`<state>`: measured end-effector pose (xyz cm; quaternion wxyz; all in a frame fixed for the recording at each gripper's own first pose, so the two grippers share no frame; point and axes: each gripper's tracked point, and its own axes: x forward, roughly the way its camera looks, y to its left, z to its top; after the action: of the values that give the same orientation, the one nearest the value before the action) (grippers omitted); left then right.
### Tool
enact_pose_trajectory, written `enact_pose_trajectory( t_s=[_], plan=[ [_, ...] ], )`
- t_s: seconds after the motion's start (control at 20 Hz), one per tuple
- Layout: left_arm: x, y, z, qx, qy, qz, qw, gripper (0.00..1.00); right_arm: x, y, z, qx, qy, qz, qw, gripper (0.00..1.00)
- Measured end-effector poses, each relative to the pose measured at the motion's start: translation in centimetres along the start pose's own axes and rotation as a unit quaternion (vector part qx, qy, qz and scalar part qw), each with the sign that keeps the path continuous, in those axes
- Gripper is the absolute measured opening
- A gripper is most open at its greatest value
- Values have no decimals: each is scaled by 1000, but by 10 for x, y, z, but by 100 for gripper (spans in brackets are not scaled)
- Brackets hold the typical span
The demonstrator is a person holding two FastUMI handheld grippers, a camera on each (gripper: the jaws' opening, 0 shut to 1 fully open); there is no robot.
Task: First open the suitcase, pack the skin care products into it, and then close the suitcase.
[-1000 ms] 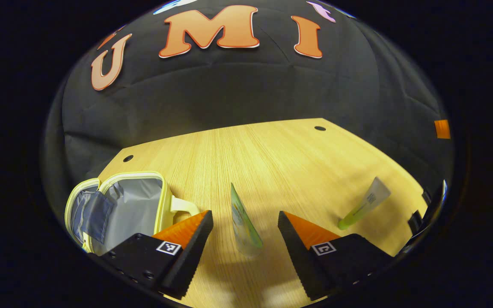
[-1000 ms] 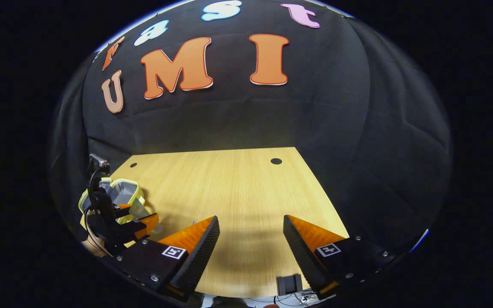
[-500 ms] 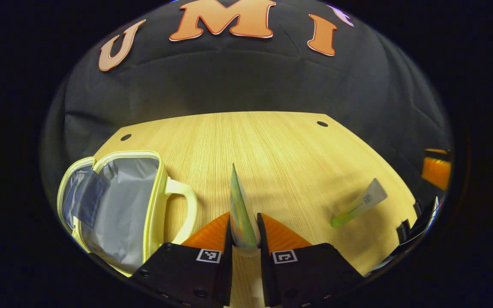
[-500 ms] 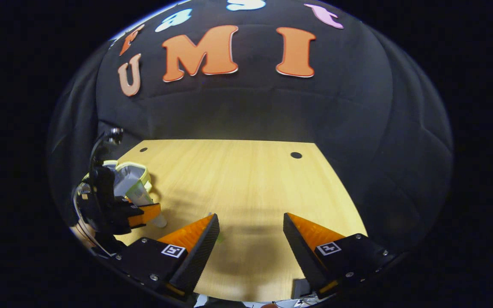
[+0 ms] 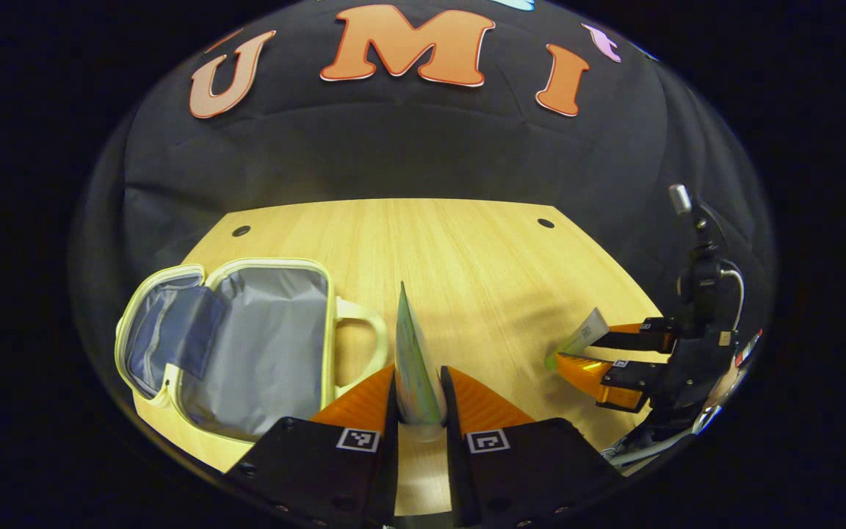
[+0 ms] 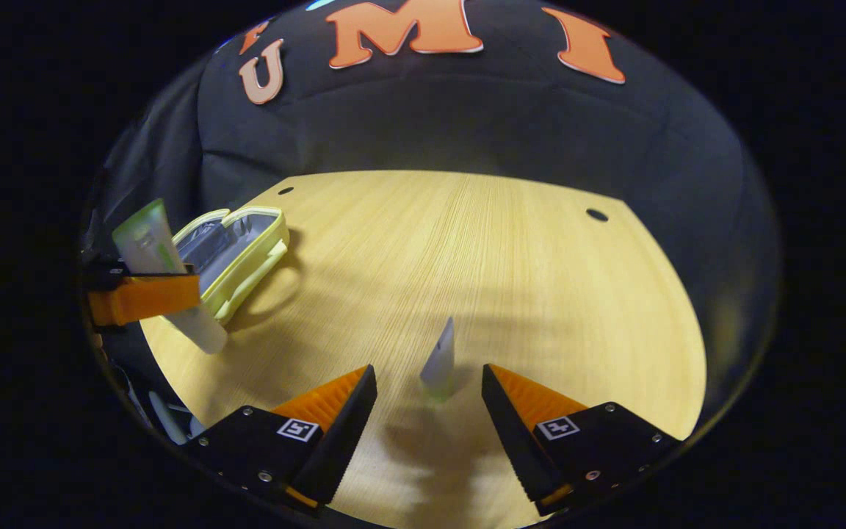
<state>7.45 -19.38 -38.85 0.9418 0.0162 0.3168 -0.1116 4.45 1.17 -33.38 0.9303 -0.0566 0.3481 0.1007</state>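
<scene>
A: What has changed?
B: The left claw [image 5: 418, 382], apart a second ago, now clamps the green tube [image 5: 414, 360], beside the open suitcase [image 5: 247, 345].
A: And the right claw [image 6: 429, 386]?
B: Apart, now straddling the second tube [image 6: 439, 360] on the tabletop [image 6: 511, 257].

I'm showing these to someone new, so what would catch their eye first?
Probably the left gripper shut on a tall green tube, with the open yellow suitcase lying beside it on the wooden table. Next, the right gripper, open around a smaller tube standing on the table.
</scene>
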Motion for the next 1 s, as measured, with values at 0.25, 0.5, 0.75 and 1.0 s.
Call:
enact_pose_trajectory(
  t_s=[0.25, 0.5, 0.75, 1.0],
  plan=[
    [-13, 27, -6, -17, 9, 9, 1000, 28, 24, -10, -16, -5, 36, -14, 999, 56],
    [-27, 69, 3, -28, 29, -10, 999, 29, 0, -3, 7, 61, 39, -38, 997, 33],
    [-61, 144, 15, 17, 88, -34, 995, 29, -41, 42, 56, 92, 8, -53, 994, 32],
    [-53, 200, 16, 24, 157, -84, 984, 29, -67, 101, 85, 125, -14, -56, 990, 33]
  ],
)
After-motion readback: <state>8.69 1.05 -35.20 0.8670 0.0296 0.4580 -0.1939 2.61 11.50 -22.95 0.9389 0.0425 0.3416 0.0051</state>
